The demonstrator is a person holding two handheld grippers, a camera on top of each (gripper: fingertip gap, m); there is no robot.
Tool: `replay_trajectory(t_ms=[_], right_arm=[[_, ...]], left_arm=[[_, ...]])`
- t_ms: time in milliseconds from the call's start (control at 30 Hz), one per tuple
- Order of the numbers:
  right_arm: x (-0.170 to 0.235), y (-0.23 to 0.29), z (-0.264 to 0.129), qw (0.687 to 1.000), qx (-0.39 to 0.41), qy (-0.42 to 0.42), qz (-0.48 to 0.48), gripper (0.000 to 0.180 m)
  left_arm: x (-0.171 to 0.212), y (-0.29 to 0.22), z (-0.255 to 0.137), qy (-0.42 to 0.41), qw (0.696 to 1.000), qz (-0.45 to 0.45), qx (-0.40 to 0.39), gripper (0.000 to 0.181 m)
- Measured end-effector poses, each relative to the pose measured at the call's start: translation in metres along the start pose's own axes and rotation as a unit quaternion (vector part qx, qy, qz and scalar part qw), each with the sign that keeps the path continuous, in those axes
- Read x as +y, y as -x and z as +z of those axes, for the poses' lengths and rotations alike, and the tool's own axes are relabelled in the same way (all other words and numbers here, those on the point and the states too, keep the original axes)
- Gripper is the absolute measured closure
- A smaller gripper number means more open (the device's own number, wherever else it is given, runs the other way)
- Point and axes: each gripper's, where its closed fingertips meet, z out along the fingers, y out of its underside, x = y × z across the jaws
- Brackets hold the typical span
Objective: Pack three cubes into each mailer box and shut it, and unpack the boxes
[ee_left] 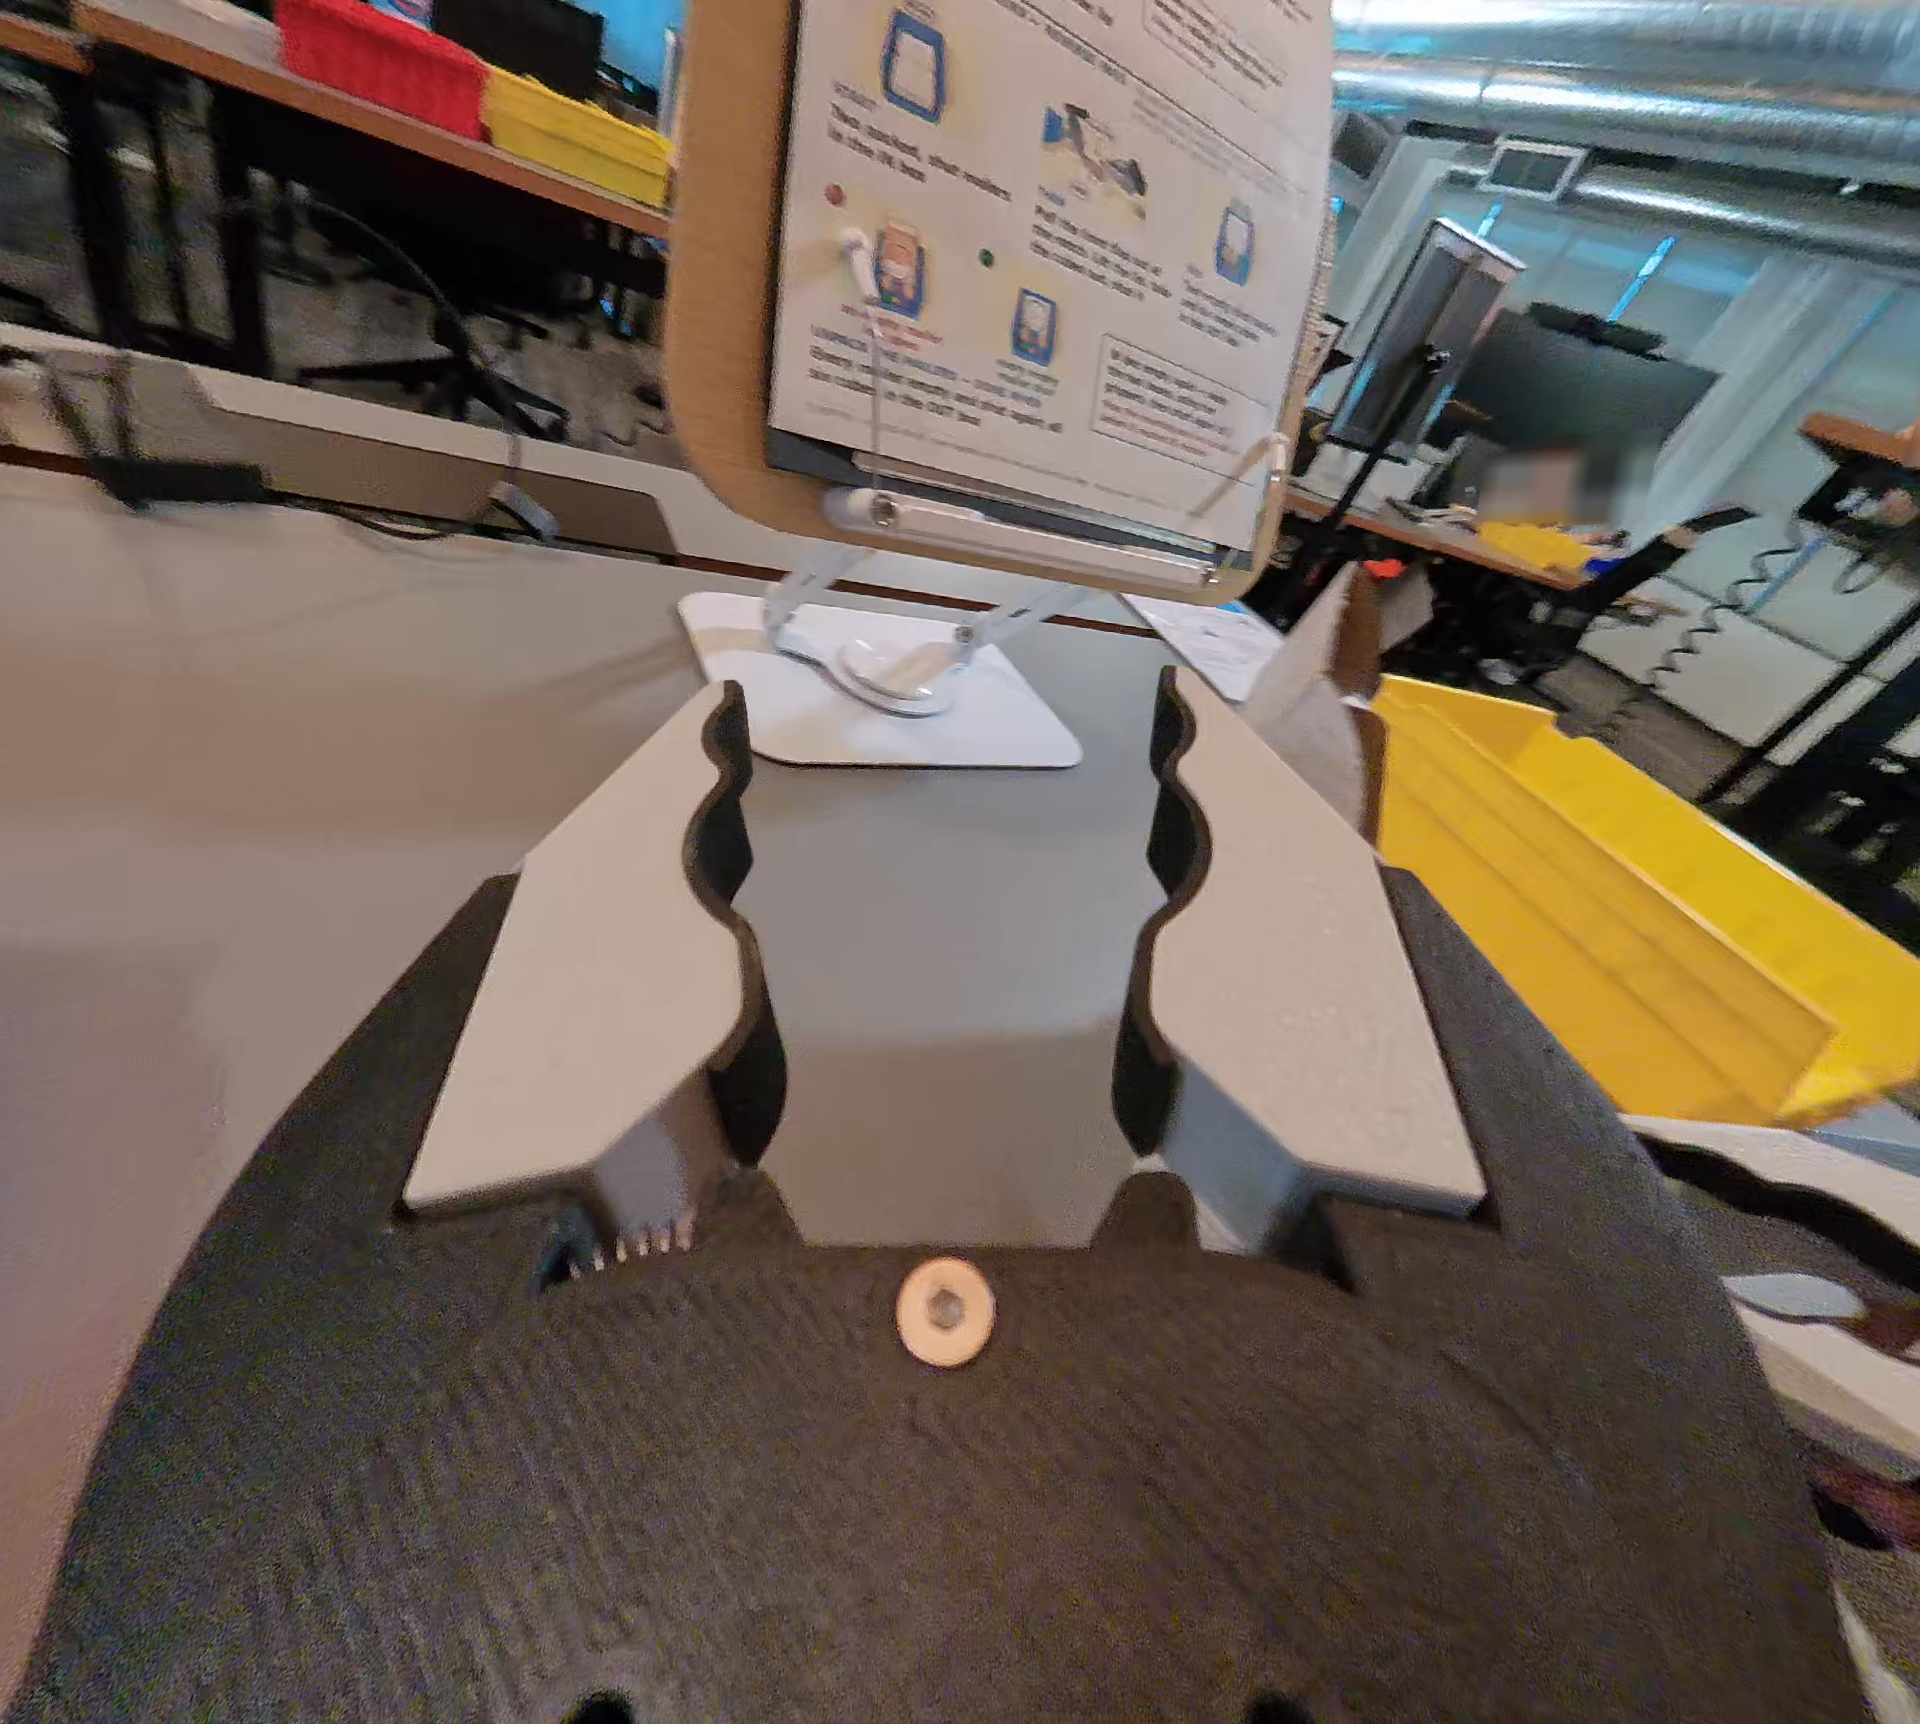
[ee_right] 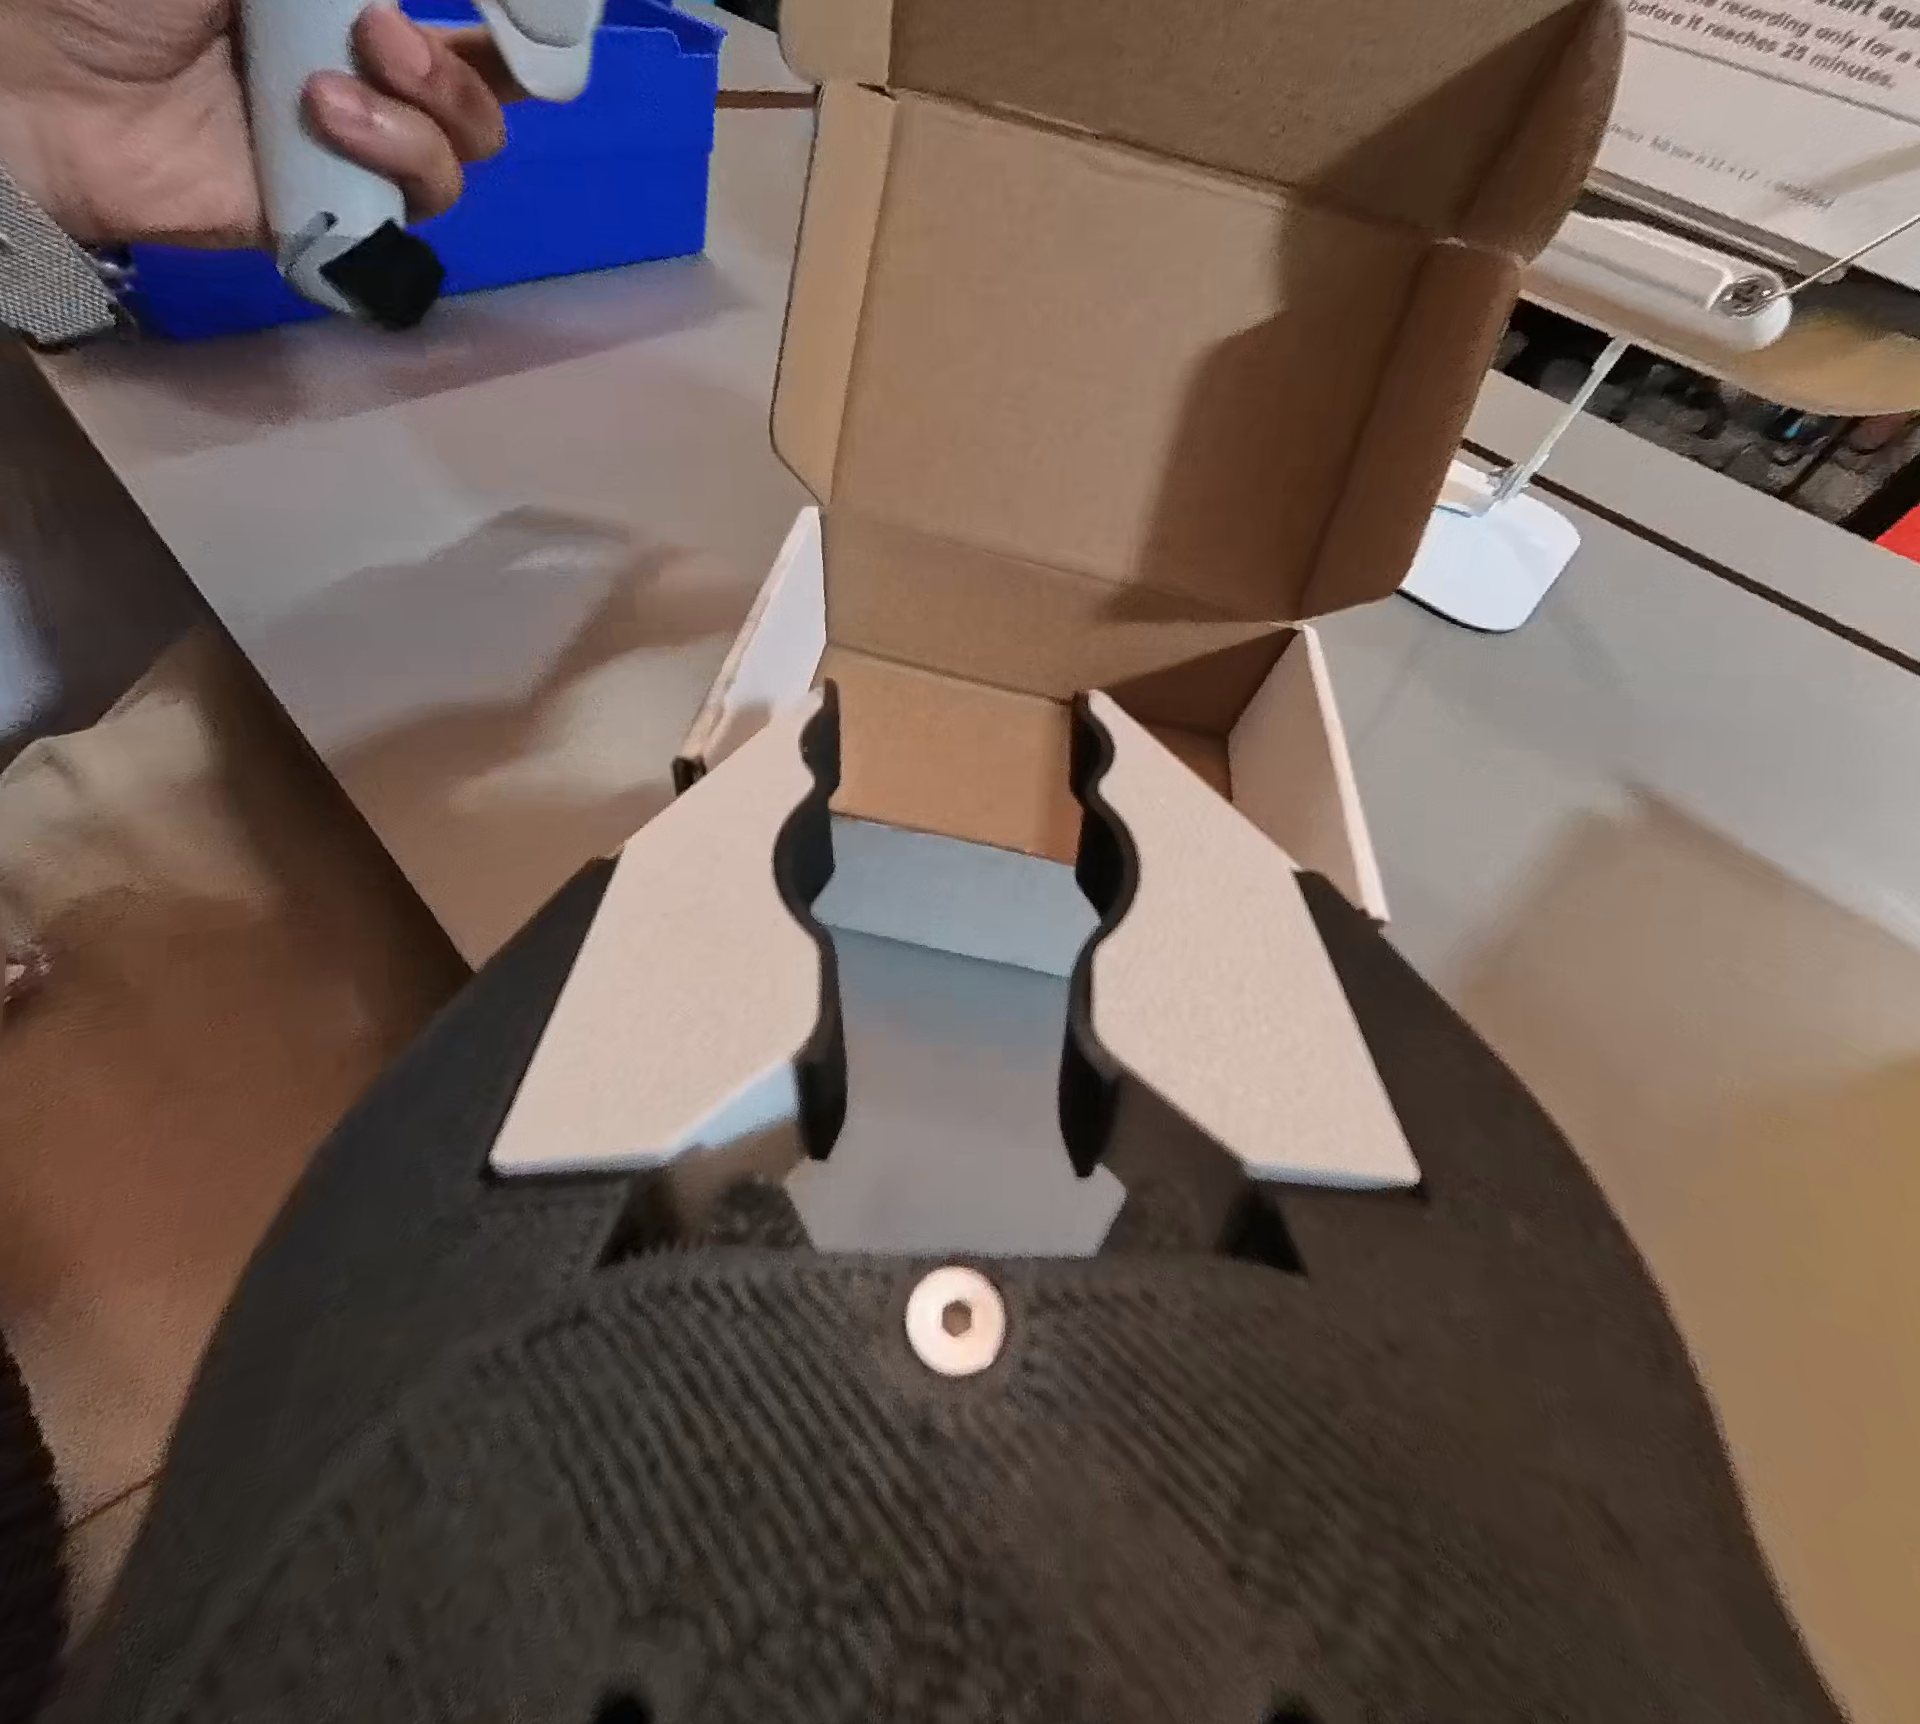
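Left gripper (ee_left: 951, 739): jaws spread wide, nothing between them, only bare grey table (ee_left: 312, 739) ahead. Past the tips, a white stand with an instruction sheet (ee_left: 1039, 147); off to the right of the jaws, a yellow bin (ee_left: 1610, 926) and a sliver of cardboard flap beside it. No cube anywhere in sight.

Right gripper (ee_right: 951, 729): jaws likewise apart and empty, tips hovering at the near wall of the mailer box (ee_right: 1143, 324). Box straight ahead of the jaws, lid (ee_right: 1195, 12) raised upright, side flaps folded inward, brown inside, white outside. Interior mostly hidden behind the fingers, so contents impossible to tell. Up and left of the jaws, a hand (ee_right: 125, 12) around the other gripper's handle, a blue bin (ee_right: 582, 168) behind it.

Probably light, thin corrugated card: stiff along the walls, floppy at the lid crease, apt to slide on the smooth table under a push. Best held by pinching one side wall or the lid's front edge; steadying with the second gripper likely needed when closing.
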Motion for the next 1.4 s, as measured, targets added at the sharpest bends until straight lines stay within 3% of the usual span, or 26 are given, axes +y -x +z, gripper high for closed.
replay_trajectory(t_ms=[200, 300, 500, 600, 733, 900, 1067, 1167, 1400], right_arm=[[0.004, 0.002, 0.01, 1.0, -0.014, 0.01, -0.005, 0.135], [0.008, 0.003, 0.014, 0.999, -0.018, 0.021, -0.023, 0.137], [0.011, 0.011, 0.021, 0.999, -0.037, 0.028, -0.028, 0.137], [0.012, 0.017, 0.023, 0.998, -0.044, 0.033, -0.037, 0.137], [0.01, 0.022, 0.023, 0.997, -0.047, 0.034, -0.045, 0.137], [0.003, 0.023, 0.021, 0.998, -0.045, 0.019, -0.041, 0.138], [0.004, 0.023, 0.022, 0.998, -0.047, 0.019, -0.038, 0.138], [0.005, 0.024, 0.022, 0.998, -0.046, 0.022, -0.044, 0.138], [0.0, 0.016, 0.019, 0.998, -0.031, 0.012, -0.05, 0.138]], left_arm=[[-0.028, 0.036, -0.03, -0.003, 0.998, 0.032, -0.05, 0.106], [-0.048, 0.082, -0.06, 0.05, 0.986, 0.085, -0.137, 0.106], [-0.044, 0.215, -0.175, 0.193, 0.912, 0.091, -0.351, 0.101], [-0.014, 0.256, -0.215, 0.257, 0.88, 0.061, -0.394, 0.104], [0.02, 0.267, -0.214, 0.306, 0.881, 0.024, -0.36, 0.111], [0.034, 0.289, -0.222, 0.366, 0.837, 0.074, -0.401, 0.107], [0.048, 0.29, -0.222, 0.395, 0.83, 0.075, -0.386, 0.117], [0.045, 0.291, -0.222, 0.396, 0.826, 0.089, -0.392, 0.138], [0.024, 0.286, -0.217, 0.363, 0.837, 0.105, -0.395, 0.141]])
